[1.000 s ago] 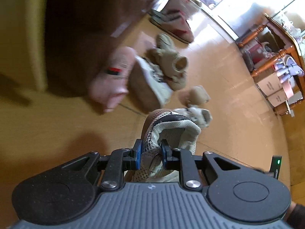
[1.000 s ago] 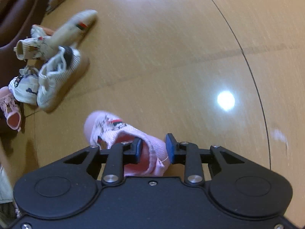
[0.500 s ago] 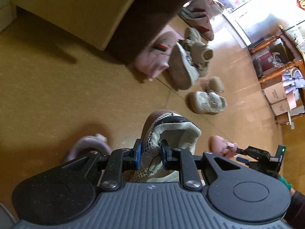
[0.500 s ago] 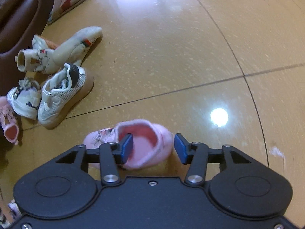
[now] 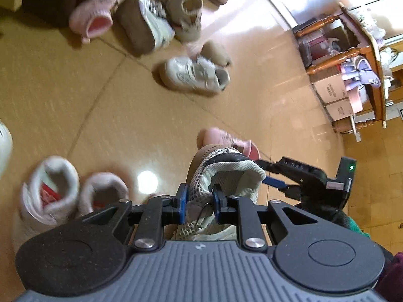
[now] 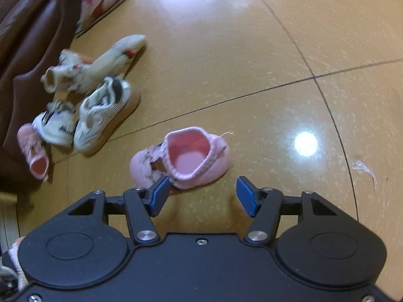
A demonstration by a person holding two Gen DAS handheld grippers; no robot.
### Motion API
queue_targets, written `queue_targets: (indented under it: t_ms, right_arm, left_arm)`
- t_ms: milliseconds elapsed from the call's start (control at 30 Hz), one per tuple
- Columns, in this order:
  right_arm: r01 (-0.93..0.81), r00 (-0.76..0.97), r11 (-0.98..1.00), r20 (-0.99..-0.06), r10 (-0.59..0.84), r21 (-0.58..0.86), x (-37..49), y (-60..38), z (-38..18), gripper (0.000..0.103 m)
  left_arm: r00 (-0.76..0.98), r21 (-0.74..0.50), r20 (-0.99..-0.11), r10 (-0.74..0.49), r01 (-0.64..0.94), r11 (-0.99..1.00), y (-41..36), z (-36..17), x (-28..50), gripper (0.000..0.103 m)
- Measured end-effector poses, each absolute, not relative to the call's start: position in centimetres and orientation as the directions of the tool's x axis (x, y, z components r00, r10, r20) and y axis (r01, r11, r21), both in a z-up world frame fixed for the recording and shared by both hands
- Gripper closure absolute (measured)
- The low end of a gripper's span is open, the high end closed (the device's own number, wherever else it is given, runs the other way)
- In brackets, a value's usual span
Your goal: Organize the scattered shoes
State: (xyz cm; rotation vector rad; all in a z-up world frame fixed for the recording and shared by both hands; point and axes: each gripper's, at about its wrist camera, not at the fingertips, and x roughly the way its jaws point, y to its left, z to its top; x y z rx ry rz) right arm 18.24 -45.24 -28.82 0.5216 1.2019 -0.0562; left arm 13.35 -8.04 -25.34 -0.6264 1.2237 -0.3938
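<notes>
Right wrist view shows my right gripper [image 6: 201, 196] with its jaws spread; they have just been opening, and nothing sits between the blue pads [image 6: 158, 196]. Just ahead of them a small pink knitted baby shoe [image 6: 181, 161] sits upright on the glossy tan tiled floor [image 6: 252, 63], free of the pads. Further left a heap of small shoes lies against a brown leather sofa [image 6: 27, 50], among them a white mesh sneaker with a tan sole [image 6: 103, 118].

Seen from the left wrist, my left gripper [image 5: 200, 201] pinches the collar of a cream mesh sneaker with a brown toe [image 5: 221, 176], held off the floor. To its left a pair of white high-top baby shoes with red insoles [image 5: 68, 196] stand side by side.
</notes>
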Motion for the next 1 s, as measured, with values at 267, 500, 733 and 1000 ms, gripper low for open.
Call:
queue_targets:
  t_ms: [267, 500, 733, 1000]
  right_arm:
    - [0.349, 0.372, 0.837, -0.882, 0.288, 0.421, 17.8, -46.3, -29.8, 0.042]
    - [0.41, 0.388, 0.755, -0.847, 0.364, 0.512, 18.2, -46.9, -31.6, 0.041]
    - [0.358, 0.446, 0.712, -0.781, 0.438, 0.604, 20.0, -47.8, -31.7, 0.04]
    - [0.383, 0.475, 0.695, -0.775, 0.417, 0.608, 20.1, -48.9, -31.5, 0.04]
  left_arm:
    - [0.292, -0.634, -0.749, -0.594, -0.059, 0.771, -10.5, -25.3, 12.6, 0.084]
    - [0.266, -0.642, -0.748, -0.609, -0.057, 0.764, -12.2, -25.7, 11.9, 0.084]
    - [0.179, -0.651, -0.749, -0.638, -0.022, 0.759, -16.7, -28.7, 11.1, 0.084]
    - [0.282, -0.684, -0.717, -0.637, -0.112, 0.721, -13.3, -28.8, 15.0, 0.084]
